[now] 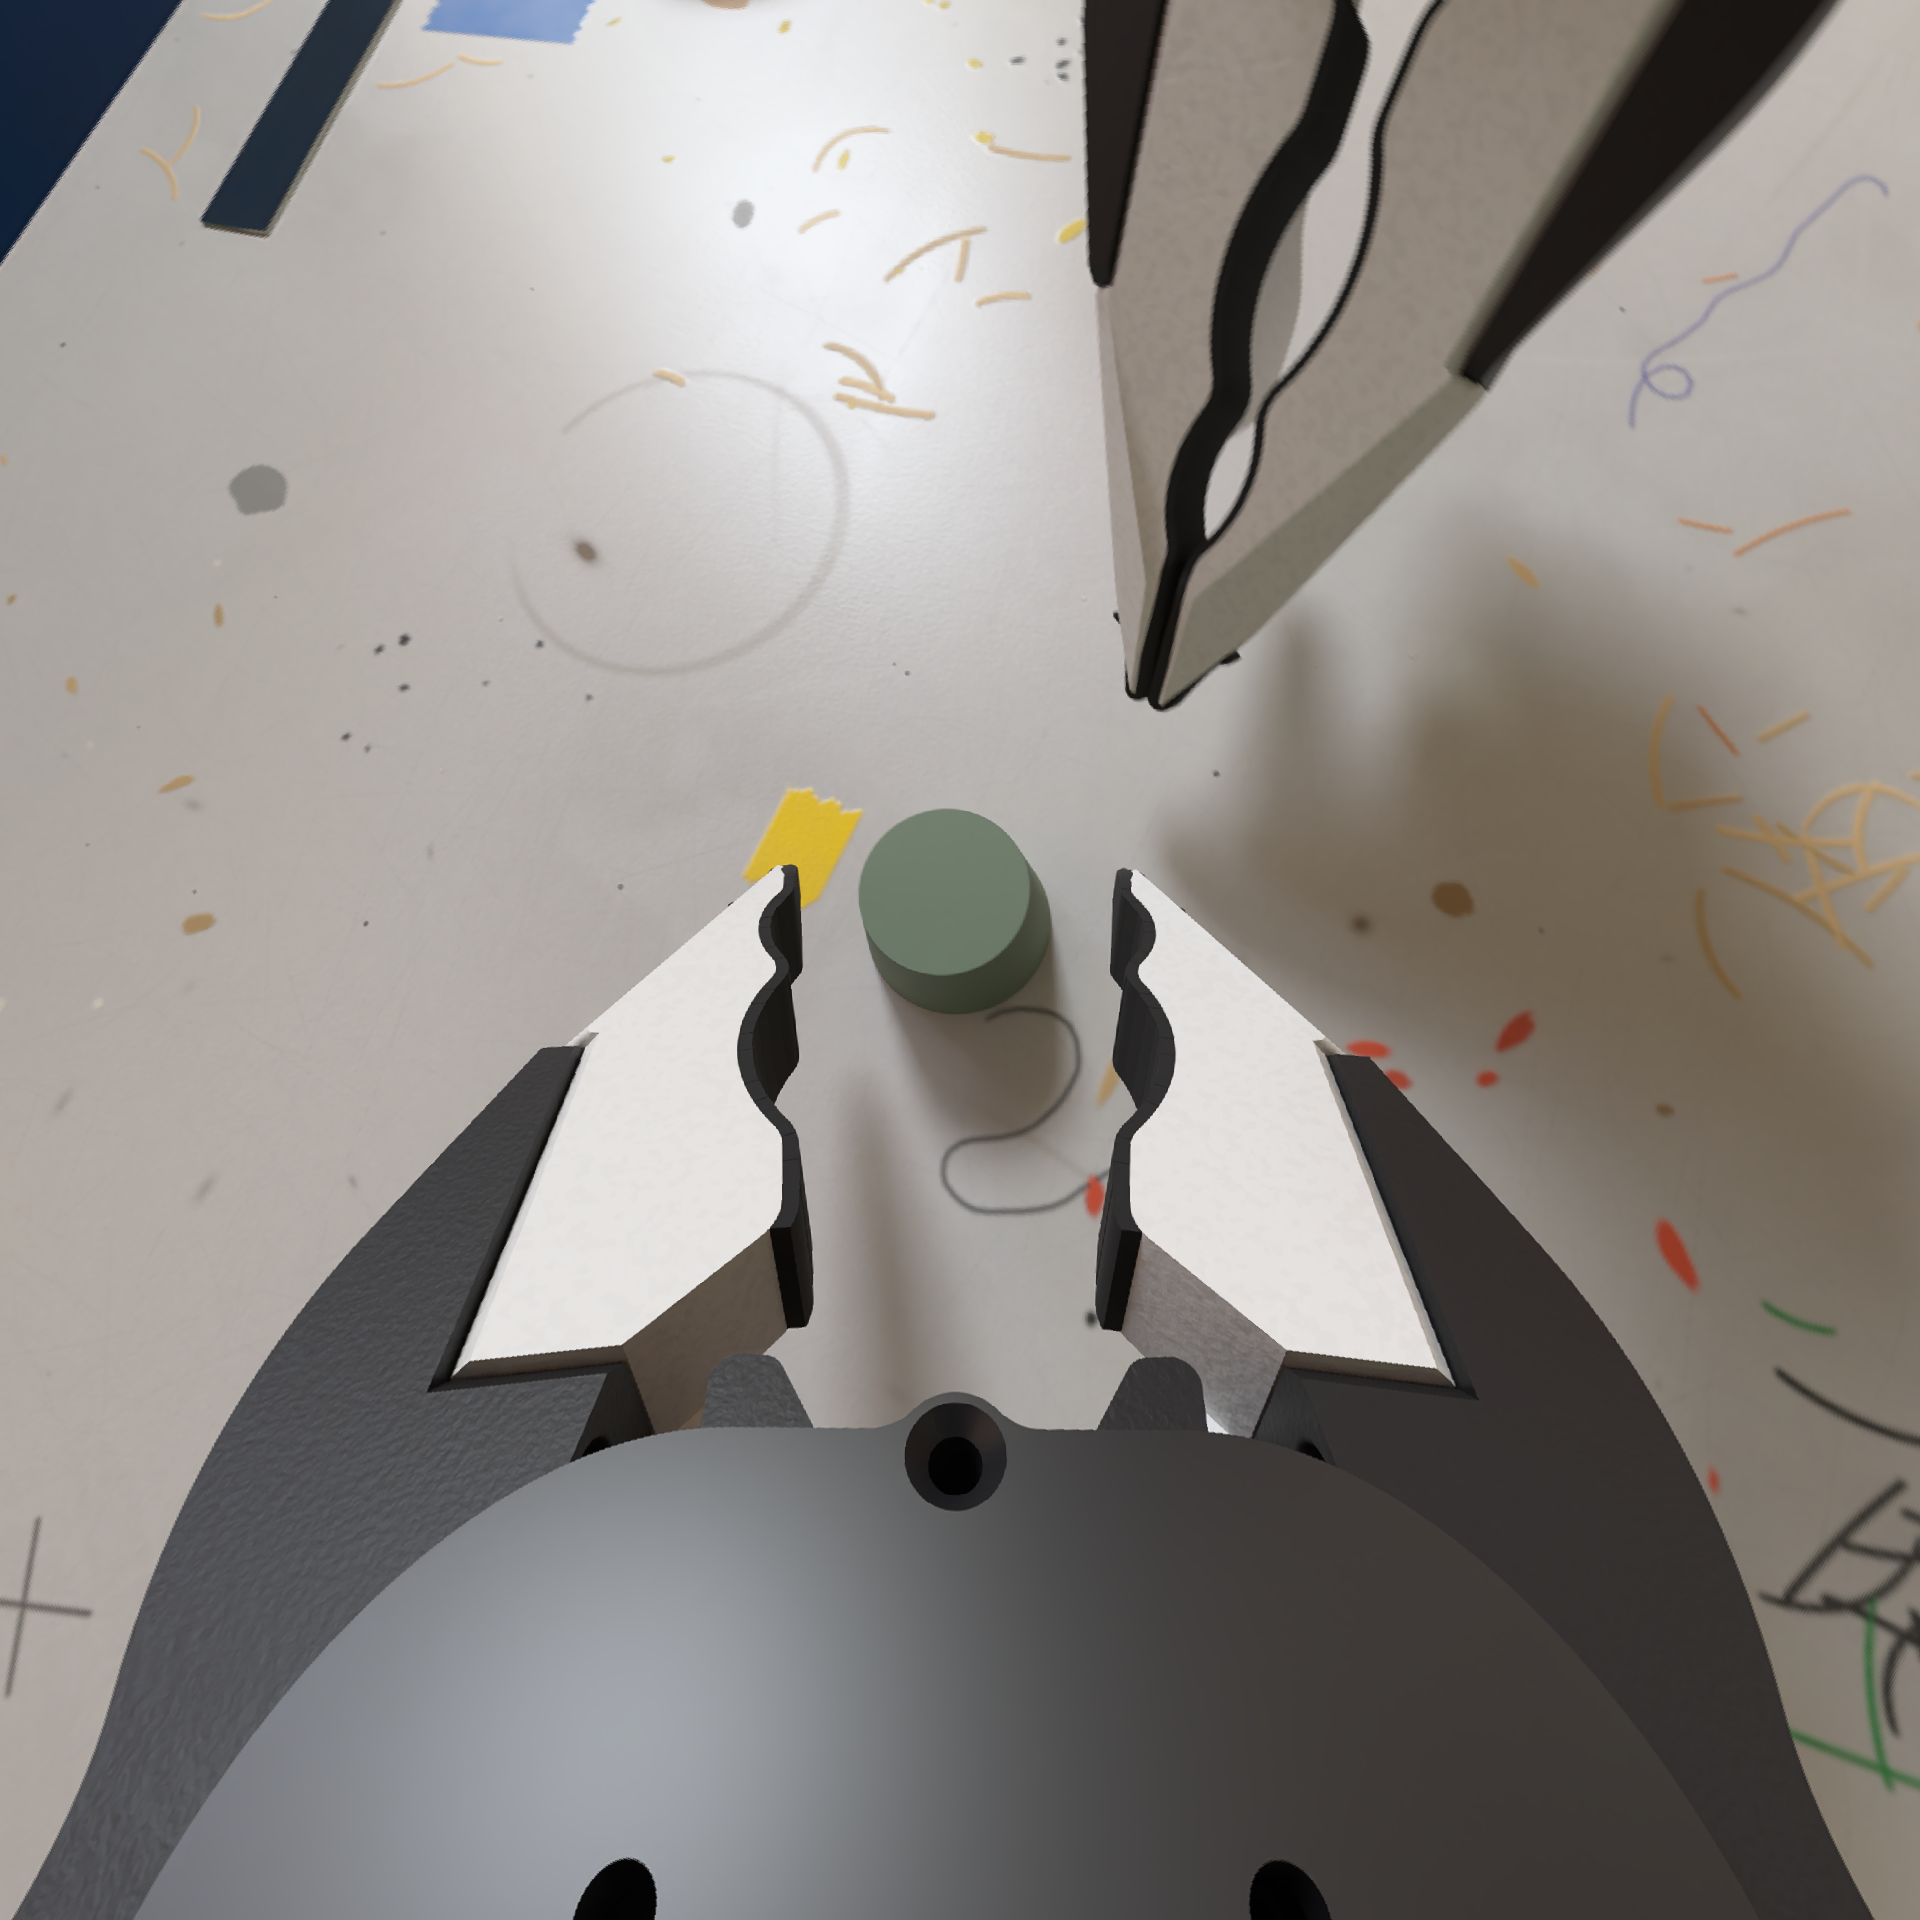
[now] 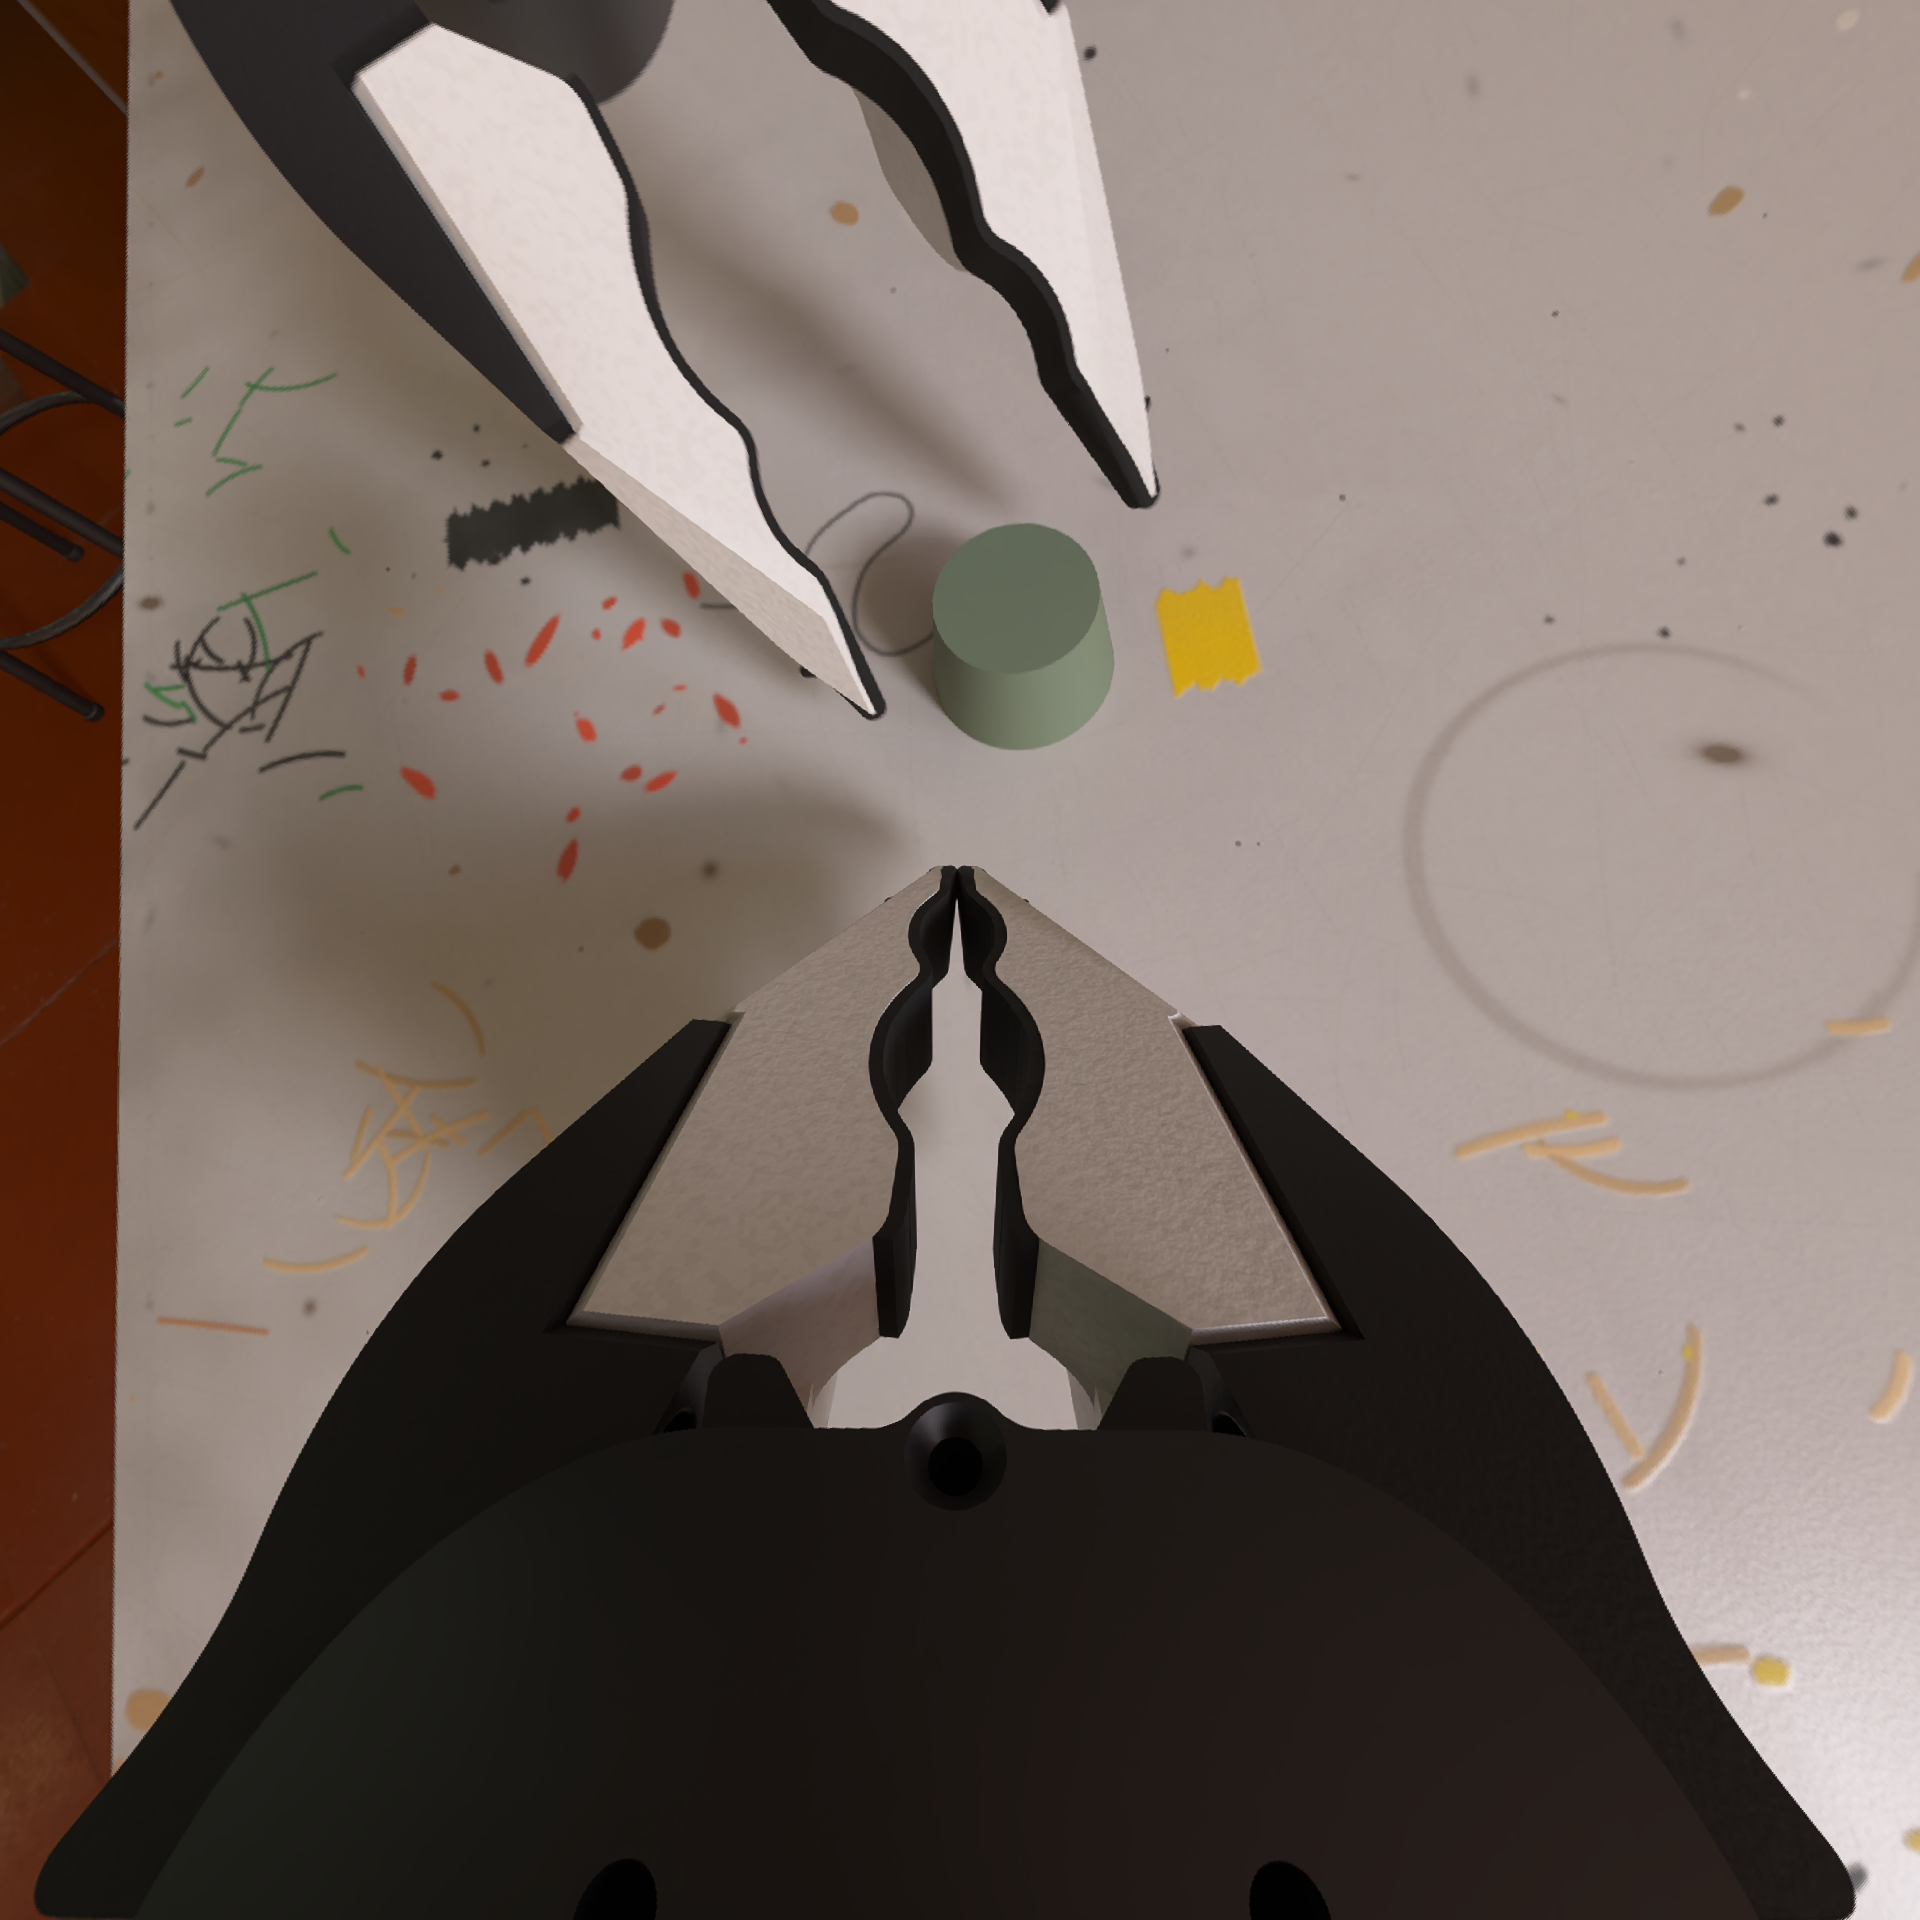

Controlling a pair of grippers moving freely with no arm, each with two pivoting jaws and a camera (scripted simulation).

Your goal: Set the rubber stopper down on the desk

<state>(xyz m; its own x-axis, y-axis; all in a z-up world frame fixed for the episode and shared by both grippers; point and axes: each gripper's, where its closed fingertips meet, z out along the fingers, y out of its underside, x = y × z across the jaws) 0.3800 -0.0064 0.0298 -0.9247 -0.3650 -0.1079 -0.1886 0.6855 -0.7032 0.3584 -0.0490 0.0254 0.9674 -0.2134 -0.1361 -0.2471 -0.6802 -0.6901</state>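
A grey-green rubber stopper stands upright on the white desk. My left gripper is open above it, one finger on each side, not touching it. In the right wrist view the stopper stands free on the desk, with the left gripper open around and above it. My right gripper is shut and empty, a short way from the stopper. It also shows in the left wrist view, tips together, beyond the stopper to the right.
A yellow tape scrap lies just beside the stopper, also in the right wrist view. The desk bears paint flecks, scribbles and a faint ring mark. The desk's edge runs down the left, with brown floor beyond.
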